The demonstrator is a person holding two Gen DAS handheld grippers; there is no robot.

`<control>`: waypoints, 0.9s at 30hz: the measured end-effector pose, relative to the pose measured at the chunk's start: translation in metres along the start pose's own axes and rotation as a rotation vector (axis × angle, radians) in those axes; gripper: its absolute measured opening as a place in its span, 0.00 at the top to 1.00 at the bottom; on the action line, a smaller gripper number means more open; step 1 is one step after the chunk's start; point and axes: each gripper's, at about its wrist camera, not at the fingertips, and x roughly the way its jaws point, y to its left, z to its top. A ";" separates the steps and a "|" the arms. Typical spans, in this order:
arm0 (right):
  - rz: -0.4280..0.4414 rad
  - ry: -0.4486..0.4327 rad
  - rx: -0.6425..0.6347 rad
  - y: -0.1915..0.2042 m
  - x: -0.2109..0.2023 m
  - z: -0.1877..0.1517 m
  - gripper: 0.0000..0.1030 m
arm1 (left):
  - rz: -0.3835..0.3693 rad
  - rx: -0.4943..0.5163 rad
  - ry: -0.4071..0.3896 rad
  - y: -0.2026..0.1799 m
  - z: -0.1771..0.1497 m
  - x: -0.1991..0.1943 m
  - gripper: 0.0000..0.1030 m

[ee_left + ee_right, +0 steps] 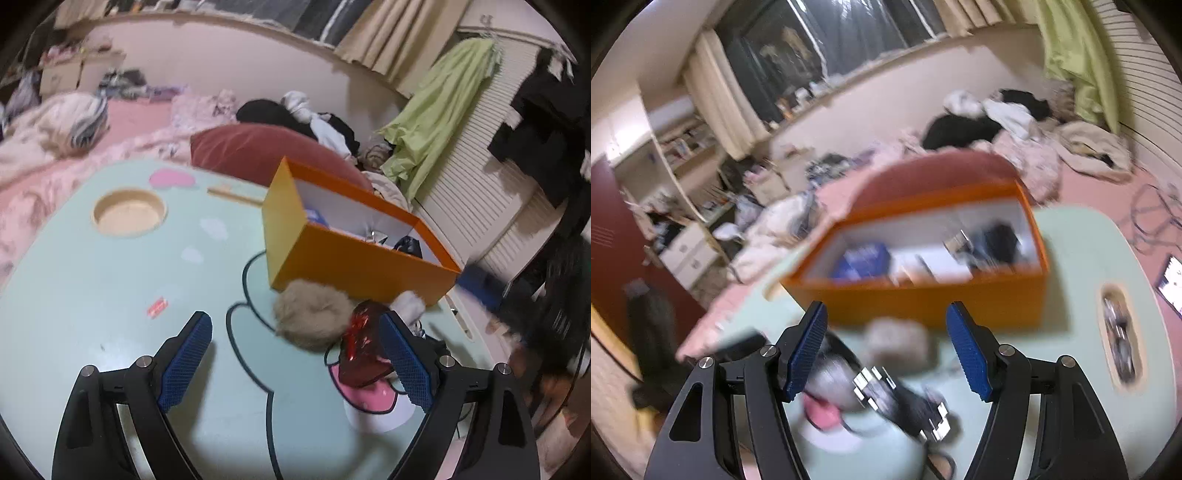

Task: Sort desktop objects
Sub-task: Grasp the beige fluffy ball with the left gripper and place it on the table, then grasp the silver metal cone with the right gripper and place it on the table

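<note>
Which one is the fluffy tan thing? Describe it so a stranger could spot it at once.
Find the open orange box on the pale green table. Against the box's near wall lies the tan fur pom-pom. A shiny dark red wrapped packet lies beside it; the pom-pom is the round, fuzzy, beige one.

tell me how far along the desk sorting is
Partly done: the orange box already holds several items. In hand: nothing; the left gripper is open and empty, the right gripper grips nothing. Left: the beige fluffy thing, the red wrapped item, and the black studded thing.
</note>
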 end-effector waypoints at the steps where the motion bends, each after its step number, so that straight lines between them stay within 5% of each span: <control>1: 0.017 -0.007 -0.004 0.000 0.002 0.014 0.35 | -0.005 -0.016 0.021 0.004 -0.001 0.004 0.11; 5: -0.160 0.011 -0.109 0.002 0.025 0.061 0.38 | -0.011 -0.012 0.024 0.002 -0.003 0.002 0.10; 6: -0.208 0.044 -0.143 0.002 0.036 0.071 0.52 | -0.011 -0.010 0.023 0.002 -0.004 0.002 0.10; 8: -0.304 0.182 -0.219 0.000 0.072 0.085 0.65 | -0.010 -0.010 0.021 0.001 -0.005 0.002 0.10; 12: -0.377 0.410 -0.233 -0.016 0.129 0.086 0.68 | -0.017 -0.015 0.019 0.003 -0.005 0.002 0.10; 18: -0.438 0.557 -0.227 -0.030 0.167 0.077 0.70 | -0.014 -0.010 0.021 0.003 -0.005 0.003 0.10; 22: -0.385 0.473 -0.219 -0.026 0.149 0.087 0.70 | -0.020 -0.015 0.019 0.003 -0.005 0.003 0.10; 27: -0.169 0.154 -0.190 -0.005 0.066 0.108 0.70 | -0.023 -0.019 0.017 0.002 -0.006 0.004 0.10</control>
